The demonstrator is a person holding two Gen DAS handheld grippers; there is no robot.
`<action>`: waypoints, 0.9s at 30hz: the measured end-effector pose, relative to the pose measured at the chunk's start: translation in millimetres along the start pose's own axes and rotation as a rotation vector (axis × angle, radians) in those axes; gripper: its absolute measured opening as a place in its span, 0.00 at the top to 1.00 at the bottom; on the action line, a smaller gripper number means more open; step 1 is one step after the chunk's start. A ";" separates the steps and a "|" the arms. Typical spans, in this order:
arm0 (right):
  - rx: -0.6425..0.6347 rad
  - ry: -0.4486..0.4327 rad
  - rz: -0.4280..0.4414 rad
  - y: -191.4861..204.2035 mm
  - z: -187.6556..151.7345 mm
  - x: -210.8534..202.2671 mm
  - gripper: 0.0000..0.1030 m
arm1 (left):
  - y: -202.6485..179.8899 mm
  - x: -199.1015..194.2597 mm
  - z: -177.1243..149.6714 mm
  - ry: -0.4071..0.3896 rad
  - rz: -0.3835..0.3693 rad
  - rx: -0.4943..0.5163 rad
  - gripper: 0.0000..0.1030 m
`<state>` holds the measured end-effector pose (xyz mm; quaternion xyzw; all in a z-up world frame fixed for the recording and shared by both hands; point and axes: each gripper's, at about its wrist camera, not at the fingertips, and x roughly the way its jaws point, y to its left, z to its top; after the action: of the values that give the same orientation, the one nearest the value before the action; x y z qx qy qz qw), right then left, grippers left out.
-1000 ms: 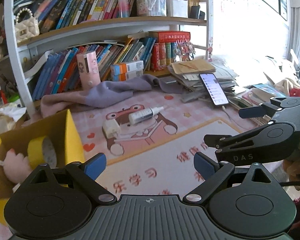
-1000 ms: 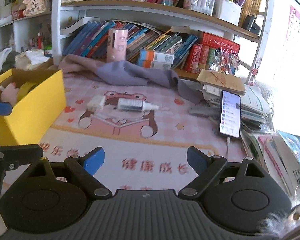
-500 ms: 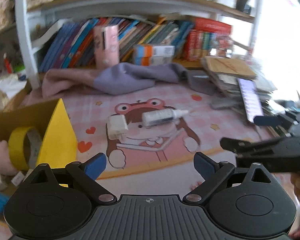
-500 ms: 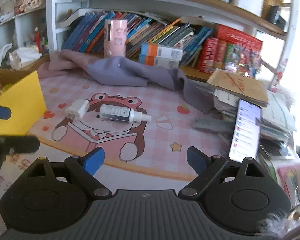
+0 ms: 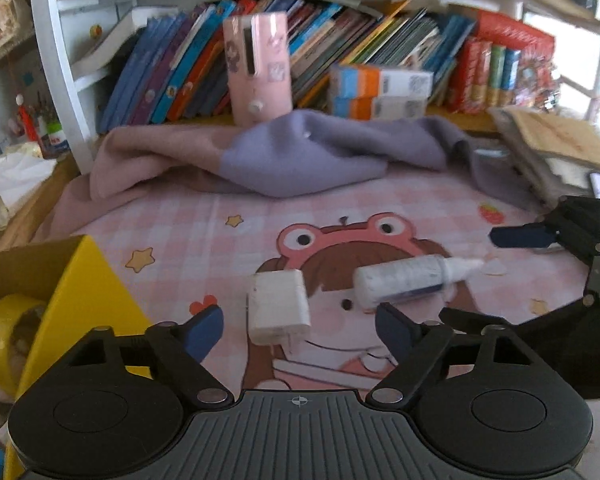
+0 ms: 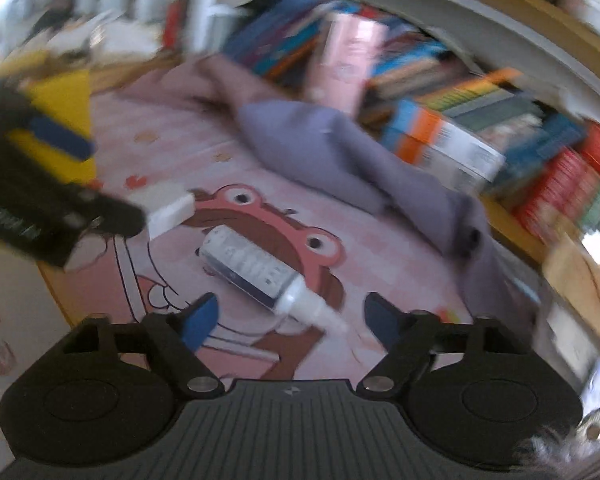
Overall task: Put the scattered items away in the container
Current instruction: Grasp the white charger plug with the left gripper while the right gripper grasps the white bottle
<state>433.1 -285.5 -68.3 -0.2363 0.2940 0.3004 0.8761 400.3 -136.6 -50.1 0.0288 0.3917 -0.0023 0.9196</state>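
Observation:
A white charger block (image 5: pixel 278 306) lies on the pink cartoon mat, just ahead of my open left gripper (image 5: pixel 300 330). A white glue bottle (image 5: pixel 410 282) lies to its right, nozzle pointing right. In the right wrist view the bottle (image 6: pixel 260 272) lies just ahead of my open right gripper (image 6: pixel 288 320), nozzle toward it, and the charger (image 6: pixel 166 210) lies beyond, by the left gripper's fingers (image 6: pixel 62 136). The yellow box (image 5: pixel 80 300) at left holds a yellow tape roll (image 5: pixel 8 332). The right gripper's fingers (image 5: pixel 520 237) show at the right of the left view.
A pink and purple cloth (image 5: pixel 284 156) is bunched at the back of the mat. Behind it stand a pink holder (image 5: pixel 258 68), stacked small boxes (image 5: pixel 380 92) and a row of books. A paper stack (image 5: pixel 556 148) lies at the right.
Both grippers have moved forward and down toward the charger and the bottle. The right view has swung left and is blurred. Both stay open and empty.

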 end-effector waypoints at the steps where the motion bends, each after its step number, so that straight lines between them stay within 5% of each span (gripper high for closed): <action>1: -0.034 0.006 0.021 1.1 1.0 7.5 0.37 | 2.0 7.4 1.3 0.014 0.006 -0.009 0.24; 3: -0.090 0.011 0.056 3.9 2.2 19.1 0.46 | 6.8 20.9 3.4 0.042 0.013 -0.036 0.31; 14: -0.167 -0.005 0.158 2.5 15.0 52.0 0.51 | 14.8 69.2 9.3 0.112 0.026 -0.075 0.53; 20: 0.009 0.061 0.264 -23.3 25.6 71.5 0.51 | 14.3 70.6 11.3 0.117 0.017 -0.068 0.59; 24: 0.079 0.091 0.289 -29.9 25.7 73.1 0.69 | 14.6 69.5 11.6 0.120 0.008 -0.068 0.60; 27: 0.098 0.106 0.286 -25.4 24.1 66.8 0.70 | 12.9 66.5 10.0 0.120 -0.006 -0.070 0.60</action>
<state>502.1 -263.4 -88.8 -0.1645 0.3846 0.3943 0.8182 454.0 -123.0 -90.5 -0.0047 0.4463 0.0104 0.8948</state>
